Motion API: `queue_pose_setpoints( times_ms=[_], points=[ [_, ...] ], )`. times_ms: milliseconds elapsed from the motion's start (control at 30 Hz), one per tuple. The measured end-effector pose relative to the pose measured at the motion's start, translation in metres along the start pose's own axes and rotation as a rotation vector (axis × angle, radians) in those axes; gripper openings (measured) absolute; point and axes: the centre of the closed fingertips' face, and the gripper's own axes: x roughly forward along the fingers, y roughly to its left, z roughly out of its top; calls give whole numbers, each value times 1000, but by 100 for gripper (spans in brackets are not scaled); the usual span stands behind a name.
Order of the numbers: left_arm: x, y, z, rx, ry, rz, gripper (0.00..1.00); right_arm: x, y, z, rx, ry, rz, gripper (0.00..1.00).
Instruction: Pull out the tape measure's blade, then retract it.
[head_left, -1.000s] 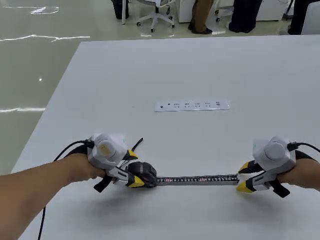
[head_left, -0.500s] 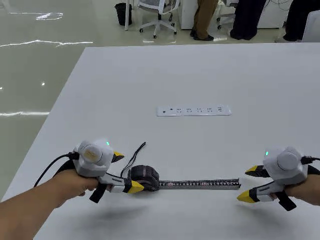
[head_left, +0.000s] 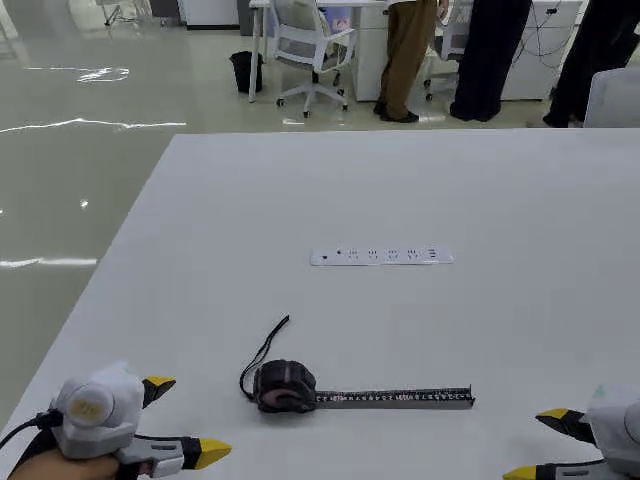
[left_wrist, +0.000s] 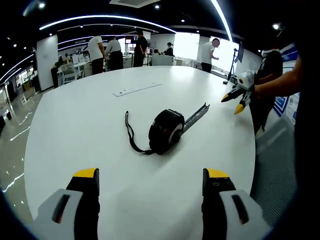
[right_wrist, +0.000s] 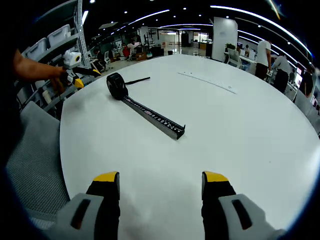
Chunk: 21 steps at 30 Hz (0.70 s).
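1. Head view: the tape measure (head_left: 284, 386) lies on the white table (head_left: 400, 170) near the front edge. Its case is to the left and its blade (head_left: 395, 398) is out flat to the right, so the long axis runs side to side across the person. A strap (head_left: 262, 350) loops off the far side of the case. At low left the left hand-held gripper (head_left: 185, 418) has its jaws spread and is empty, on the near-left of the case and apart from it. At low right the right hand-held gripper (head_left: 537, 444) also has its jaws apart and is empty, on the near-right of the blade tip, partly cut off by the frame bottom. A power strip (head_left: 382, 257) lies further back, well apart.
2. Left gripper view: the case (left_wrist: 167, 131) sits ahead, about centred between the two open jaws, with bare table between. The blade runs away to the upper right toward the other gripper. The left one is the nearer to the case, so a retract likely starts there. I can't make out a lock button.
3. Right gripper view: the blade's hooked end (right_wrist: 179, 131) is ahead, a little right of centre, apart from the open, empty jaws. The blade runs away to the upper left to the case. The right one is the nearer to the tip. The pull-out looks done and the retract is not yet done. The blade markings are too small to read.
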Motion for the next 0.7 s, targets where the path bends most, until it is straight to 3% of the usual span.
queue_pose_setpoints(
  times_ms=[100, 200, 333, 467, 567, 700],
  points=[
    [-15, 5, -15, -43, 12, 34, 85, -13, 3, 0, 8, -49, -20, 71],
    [-30, 6, -21, -64, -7, 54, 87, -24, 2, -4, 20, -52, -45, 74],
    [-46, 6, -34, -88, 0, 71, 90, -37, 5, -12, 43, -57, -63, 76],
    [-60, 3, -39, -119, -14, 90, 94, -49, 6, -17, 66, -78, -90, 79],
    [-68, 4, -44, -133, -40, 96, 95, -56, 8, -23, 63, -93, -117, 89],
    [-78, -1, -52, -154, -40, 106, 99, -66, 11, -35, 74, -78, -139, 98]
  ],
)
